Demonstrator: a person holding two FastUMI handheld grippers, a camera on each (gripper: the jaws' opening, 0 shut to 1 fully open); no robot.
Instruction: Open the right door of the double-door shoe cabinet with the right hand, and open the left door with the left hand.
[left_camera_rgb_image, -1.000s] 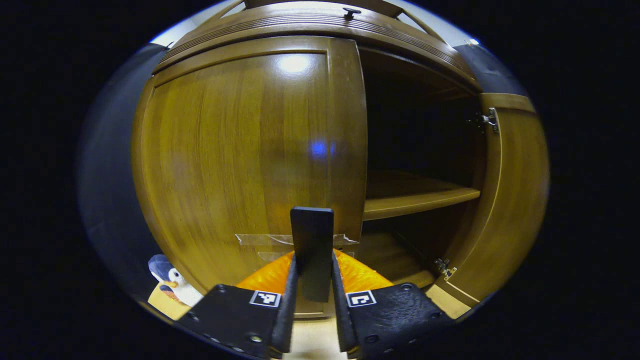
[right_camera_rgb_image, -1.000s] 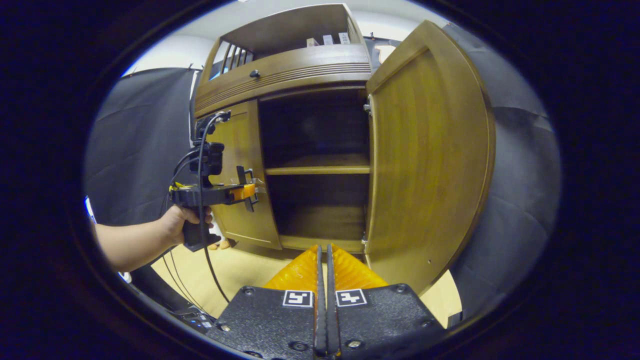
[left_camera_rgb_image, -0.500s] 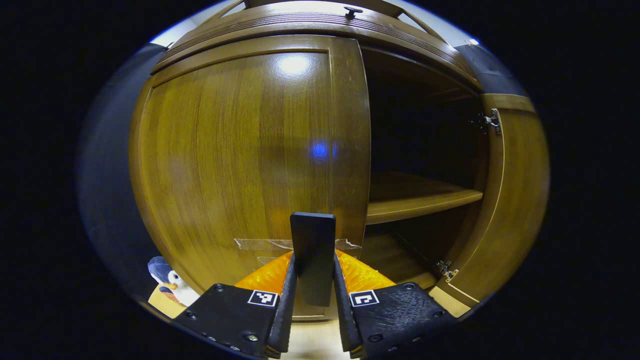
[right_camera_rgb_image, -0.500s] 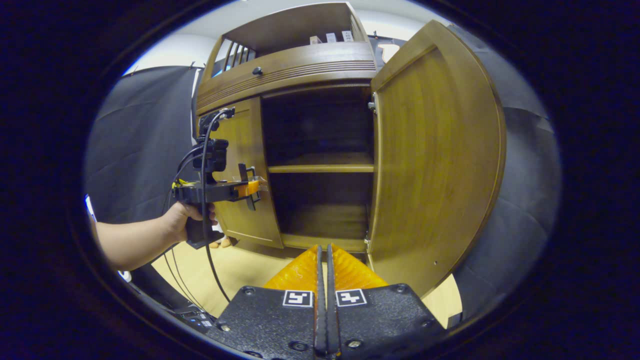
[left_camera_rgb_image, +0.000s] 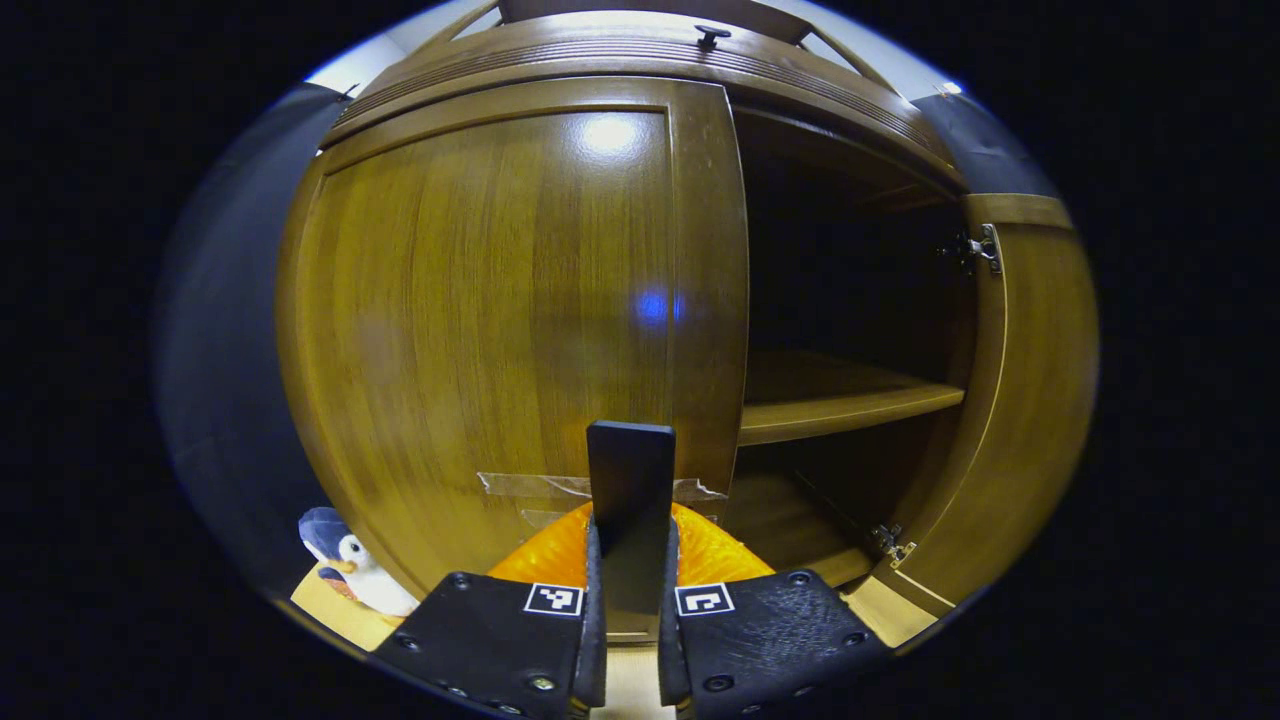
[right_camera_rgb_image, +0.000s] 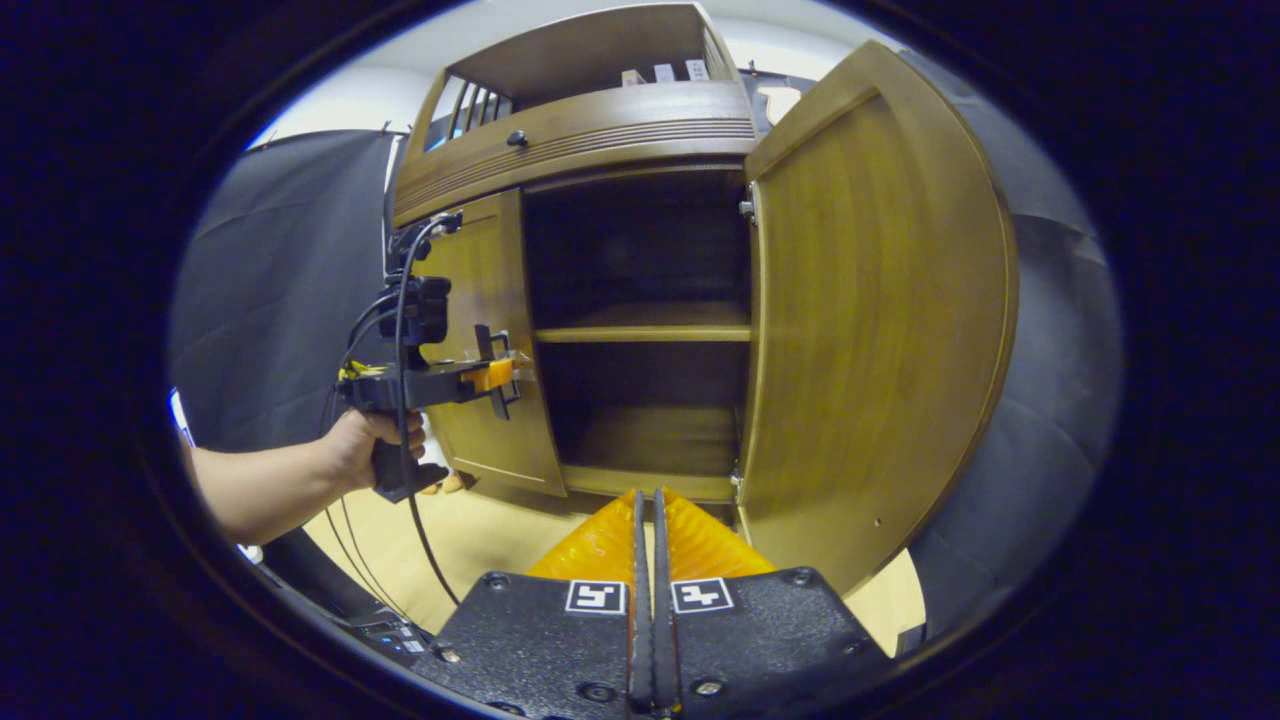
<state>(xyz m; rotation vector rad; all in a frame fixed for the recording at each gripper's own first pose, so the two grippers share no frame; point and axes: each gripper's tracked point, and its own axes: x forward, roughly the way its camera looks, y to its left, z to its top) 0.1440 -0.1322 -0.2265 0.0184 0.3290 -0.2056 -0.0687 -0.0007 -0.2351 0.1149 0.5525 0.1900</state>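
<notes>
The wooden shoe cabinet's left door stands shut or nearly so, with a flat black handle taped near its inner edge. My left gripper is shut on that handle, a finger pressing each side. The right door is swung wide open and shows a dark interior with one shelf. In the right gripper view, a hand holds the left gripper against the left door. My right gripper is shut on nothing, back from the cabinet, in front of the open door's lower corner.
A penguin toy sits on the pale floor by the cabinet's left foot. Above the doors is a drawer front with a small knob. Black cloth hangs on both sides. The left gripper's cable trails to the floor.
The left gripper's fingers have closed in until they pinch the handle. The right door stands a touch wider in the right gripper view. The right gripper has stayed shut.
</notes>
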